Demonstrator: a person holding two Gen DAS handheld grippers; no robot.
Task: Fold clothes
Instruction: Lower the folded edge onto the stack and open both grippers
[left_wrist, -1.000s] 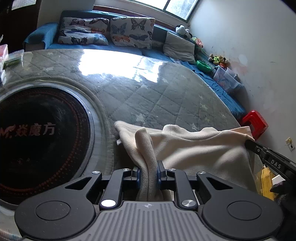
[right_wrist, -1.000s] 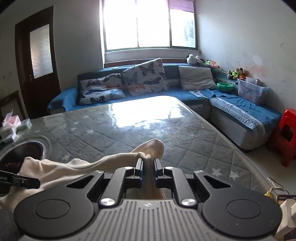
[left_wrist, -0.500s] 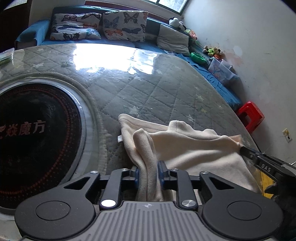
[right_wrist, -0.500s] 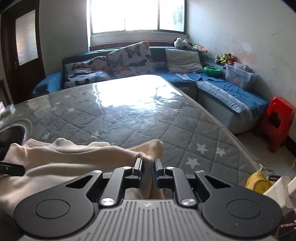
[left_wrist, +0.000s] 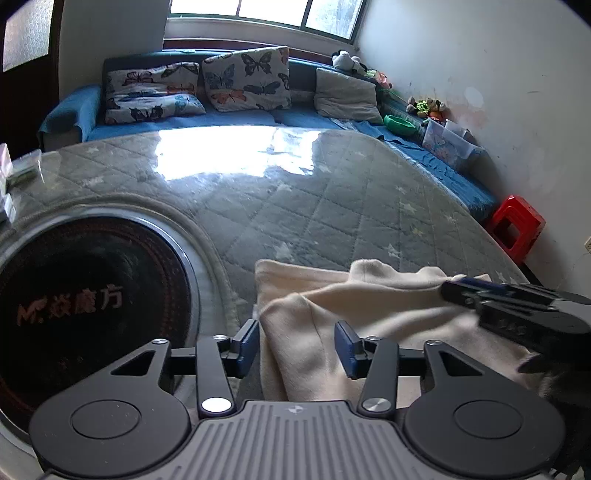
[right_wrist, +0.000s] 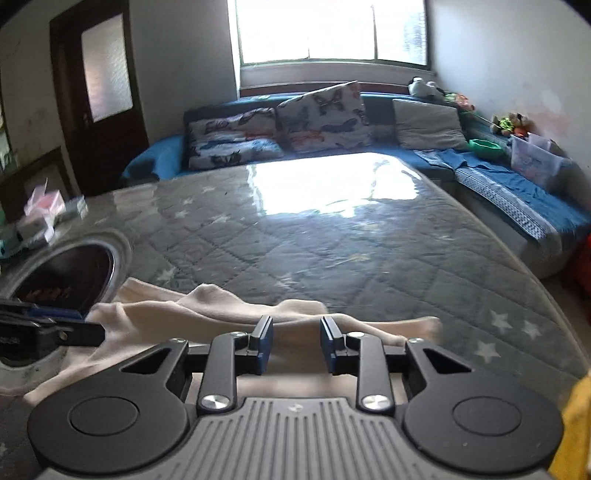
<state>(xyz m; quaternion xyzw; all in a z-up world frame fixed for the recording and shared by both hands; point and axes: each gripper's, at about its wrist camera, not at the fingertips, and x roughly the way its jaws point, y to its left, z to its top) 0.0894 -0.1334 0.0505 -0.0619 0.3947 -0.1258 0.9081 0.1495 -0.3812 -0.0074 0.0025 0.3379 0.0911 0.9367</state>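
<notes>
Garment (left_wrist: 369, 306), cream, slack on quilted table (left_wrist: 332, 206); between spread pads of left claw (left_wrist: 297, 345) and right claw (right_wrist: 295, 349), just opening, apparently to release a fold.

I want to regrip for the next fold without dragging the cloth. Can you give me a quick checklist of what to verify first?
1. Left gripper released: ok, jaws have just been opening, pads clear of the cream garment, though cloth lies between them.
2. Right gripper released: ok, jaws have just been opening; cloth lies beyond them, unpinched.
3. Garment resting on the quilted table cover: ok.
4. Fold lying flat: not ok, ridges and bumps show.
5. Garment clear of the round black cooktop: ok in the left view.
6. Near hem aligned: cannot tell, hidden under the grippers.
</notes>
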